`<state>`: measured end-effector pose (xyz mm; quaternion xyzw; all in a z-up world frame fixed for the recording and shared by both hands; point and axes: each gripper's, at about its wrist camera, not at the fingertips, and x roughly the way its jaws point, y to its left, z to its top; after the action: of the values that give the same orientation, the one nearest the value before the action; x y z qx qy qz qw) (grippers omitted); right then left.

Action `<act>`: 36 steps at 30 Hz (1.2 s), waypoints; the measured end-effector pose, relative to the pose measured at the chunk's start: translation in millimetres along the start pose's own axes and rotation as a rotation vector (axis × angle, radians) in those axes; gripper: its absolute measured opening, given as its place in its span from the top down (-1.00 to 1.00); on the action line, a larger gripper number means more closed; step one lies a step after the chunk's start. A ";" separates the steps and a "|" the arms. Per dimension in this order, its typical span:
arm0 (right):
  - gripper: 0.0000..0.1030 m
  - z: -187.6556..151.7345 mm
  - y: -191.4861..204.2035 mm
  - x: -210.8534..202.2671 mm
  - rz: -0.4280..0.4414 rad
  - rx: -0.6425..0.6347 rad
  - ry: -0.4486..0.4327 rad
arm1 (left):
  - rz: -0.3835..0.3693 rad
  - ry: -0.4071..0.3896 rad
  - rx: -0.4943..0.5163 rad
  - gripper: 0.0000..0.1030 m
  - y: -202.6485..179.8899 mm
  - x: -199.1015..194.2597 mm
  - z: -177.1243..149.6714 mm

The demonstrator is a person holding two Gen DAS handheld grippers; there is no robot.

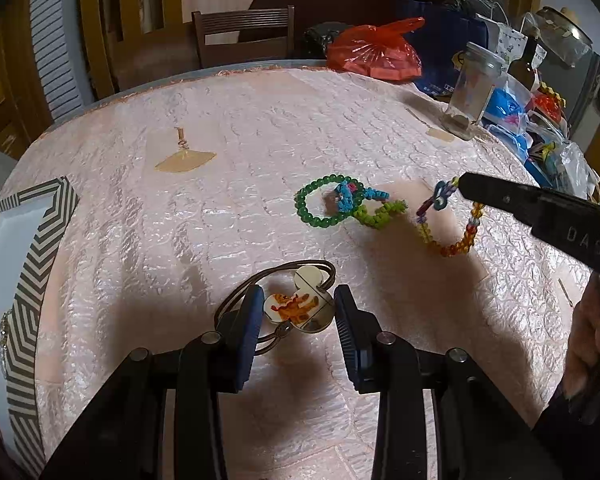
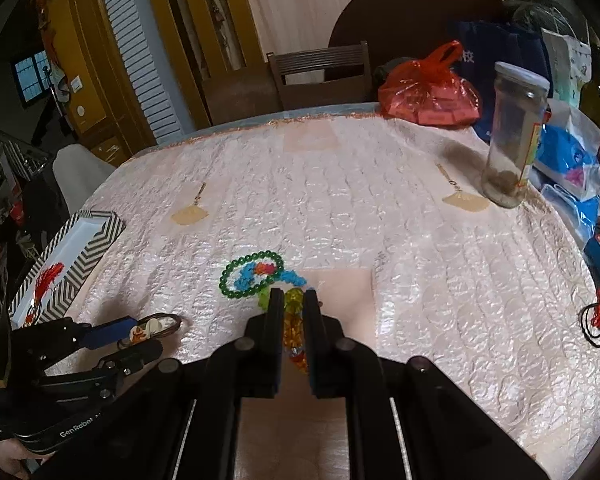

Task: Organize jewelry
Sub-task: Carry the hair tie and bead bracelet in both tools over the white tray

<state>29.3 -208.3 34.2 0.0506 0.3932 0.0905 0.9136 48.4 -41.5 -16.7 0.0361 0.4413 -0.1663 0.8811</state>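
Amber bead bracelet (image 2: 294, 330) pinched in right hand-held gripper (image 2: 293, 300); lift slowly, clear tangle. Left hand-held gripper (image 1: 296, 308) gapes around cartoon hair tie (image 1: 300, 306): close squarely.

light: soft, even indoor – moderately dim | glare: sheen on the pink tablecloth (image 1: 260, 128) | shadows: soft, dark beneath both grippers | distortion: strong fisheye, black vignetted corners | focus: centre sharp – edges, background softer

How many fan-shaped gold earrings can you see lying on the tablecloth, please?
2: one fan earring lies on the table's left part, beyond the striped tray; the other fan earring lies at the right, beside the glass jar. More may be hidden.
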 end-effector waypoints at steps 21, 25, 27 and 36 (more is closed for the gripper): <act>0.82 9.3 21.7 3.7 -0.056 -0.013 0.029 | 0.017 -0.026 -0.036 -0.18 20.4 -16.7 -1.1; 0.82 8.8 30.9 7.4 -0.051 -0.038 0.041 | 0.023 -0.032 -0.047 -0.18 28.0 -20.5 -1.4; 0.82 8.1 35.2 9.6 -0.049 -0.047 0.048 | 0.023 -0.036 -0.053 -0.18 31.4 -22.2 -0.9; 0.82 7.5 51.0 19.0 -0.044 -0.073 0.067 | 0.039 -0.044 -0.072 -0.18 43.6 -26.1 0.1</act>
<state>41.2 -154.6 34.3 0.0057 0.4208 0.0861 0.9030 48.1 6.5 0.3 0.0092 0.4266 -0.1336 0.8945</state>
